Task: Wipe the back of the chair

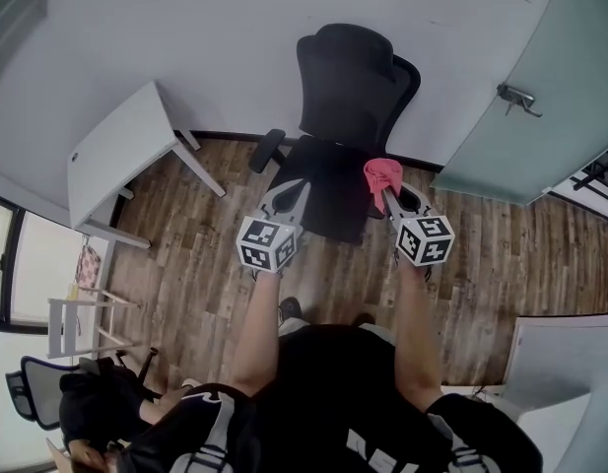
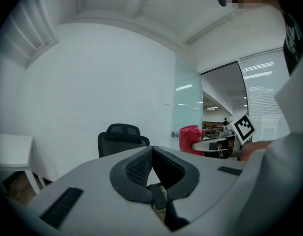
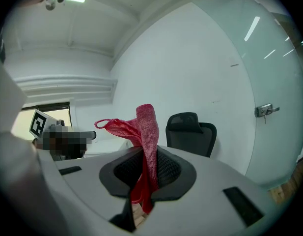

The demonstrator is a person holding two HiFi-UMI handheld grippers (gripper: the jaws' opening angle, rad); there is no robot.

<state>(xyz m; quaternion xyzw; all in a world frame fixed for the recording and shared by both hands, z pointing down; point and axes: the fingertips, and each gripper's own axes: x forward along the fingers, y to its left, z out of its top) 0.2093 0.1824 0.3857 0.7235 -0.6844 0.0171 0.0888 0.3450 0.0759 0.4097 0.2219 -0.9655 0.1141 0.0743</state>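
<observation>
Your right gripper (image 3: 147, 157) has its jaws pressed together on a red cloth (image 3: 147, 124). The cloth stands up above the jaws, and a short end hangs below them. Your left gripper (image 2: 152, 154) also has its jaws pressed together, with nothing between them.

In the head view you hold both grippers in front of you, side by side and apart from each other. The black office chair (image 1: 351, 106) stands at your 12 o'clock, close to the white wall (image 1: 215, 28), and it faces you. In both gripper views the chair is well apart from the jaws, so the cloth does not touch the backrest. In the head view the cloth is at about 1 o'clock, over the right edge of the seat.

A white table (image 1: 111, 156) is at your 10 o'clock. A frosted glass door (image 1: 540, 116) with a metal handle (image 1: 517, 97) is at 2 o'clock. The floor (image 1: 205, 264) is of wooden planks.
</observation>
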